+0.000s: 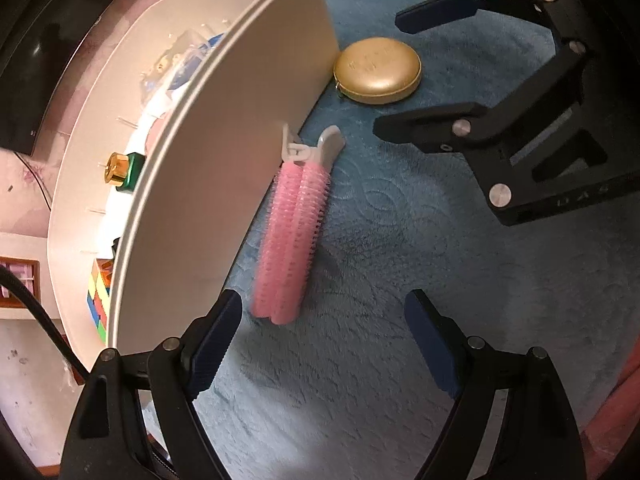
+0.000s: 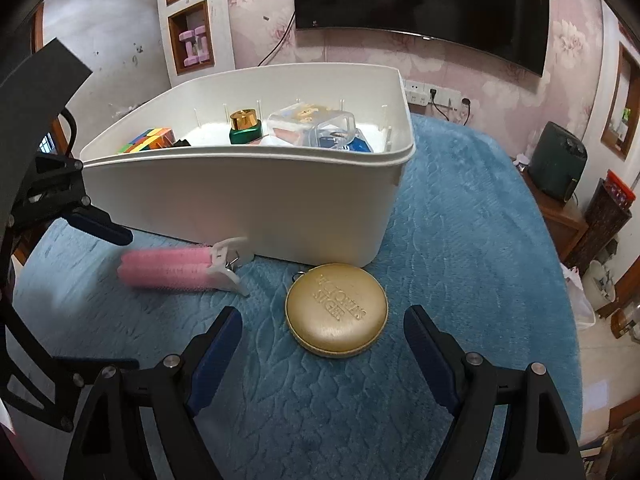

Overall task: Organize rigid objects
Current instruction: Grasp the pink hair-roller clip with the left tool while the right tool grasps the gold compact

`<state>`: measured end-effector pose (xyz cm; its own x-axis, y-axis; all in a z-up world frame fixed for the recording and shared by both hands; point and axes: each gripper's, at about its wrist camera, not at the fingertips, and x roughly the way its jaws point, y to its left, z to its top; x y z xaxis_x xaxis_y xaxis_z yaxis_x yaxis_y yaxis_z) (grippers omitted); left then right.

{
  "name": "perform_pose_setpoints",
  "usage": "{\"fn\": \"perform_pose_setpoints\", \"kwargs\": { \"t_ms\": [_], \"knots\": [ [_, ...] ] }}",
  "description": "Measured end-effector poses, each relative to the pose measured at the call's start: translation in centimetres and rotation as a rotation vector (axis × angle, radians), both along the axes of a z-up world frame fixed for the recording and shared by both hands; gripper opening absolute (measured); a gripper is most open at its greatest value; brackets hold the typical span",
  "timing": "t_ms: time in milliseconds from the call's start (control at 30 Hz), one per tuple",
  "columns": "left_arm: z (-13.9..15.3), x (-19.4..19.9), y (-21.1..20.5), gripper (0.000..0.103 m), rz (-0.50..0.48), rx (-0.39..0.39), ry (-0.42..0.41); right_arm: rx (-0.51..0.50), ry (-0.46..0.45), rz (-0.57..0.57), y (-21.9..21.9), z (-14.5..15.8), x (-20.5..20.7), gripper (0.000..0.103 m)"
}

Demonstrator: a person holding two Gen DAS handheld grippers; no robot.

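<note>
Two things outside: a pink roller clip [image 1: 288, 236] and a gold case [image 2: 337, 310] are seen on the blue cloth [image 2: 460, 240], just beside the bin's near wall.
Bin: a white bin [image 2: 256, 196] is set on the cloth; a colour cube [image 2: 146, 140], a green bottle [image 2: 244, 126] and a clear box [image 2: 316, 122] are held inside.
Left gripper [image 1: 322, 344]: released, nothing held, poised over the clip's end.
Right gripper [image 2: 322, 344]: released, nothing held, with the case lying between and just ahead of its fingers.
</note>
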<state>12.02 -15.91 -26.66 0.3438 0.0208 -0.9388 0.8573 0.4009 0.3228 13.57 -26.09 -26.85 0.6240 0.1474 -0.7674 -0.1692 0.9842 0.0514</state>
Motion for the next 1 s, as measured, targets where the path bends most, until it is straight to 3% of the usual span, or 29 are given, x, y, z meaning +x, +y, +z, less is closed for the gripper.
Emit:
{"fn": "perform_pose_setpoints", "kwargs": {
  "t_ms": [267,600,900,1000],
  "knots": [
    [0.6,0.2,-0.5,0.086,-0.007,-0.043,0.052,0.028,0.044,0.006,0.0,-0.8,1.0,0.084],
    [0.9,3.6,0.4,0.088,0.009,-0.129,0.159,0.031,0.051,0.002,0.1,-1.2,1.2,0.084],
    [1.6,2.8,-0.3,0.088,-0.012,-0.19,0.147,0.034,0.05,-0.001,0.2,-1.2,1.5,0.083],
    [2.2,2.7,-0.7,0.086,-0.009,-0.199,0.153,0.024,0.048,-0.013,0.2,-1.1,1.5,0.076]
  ]
}}
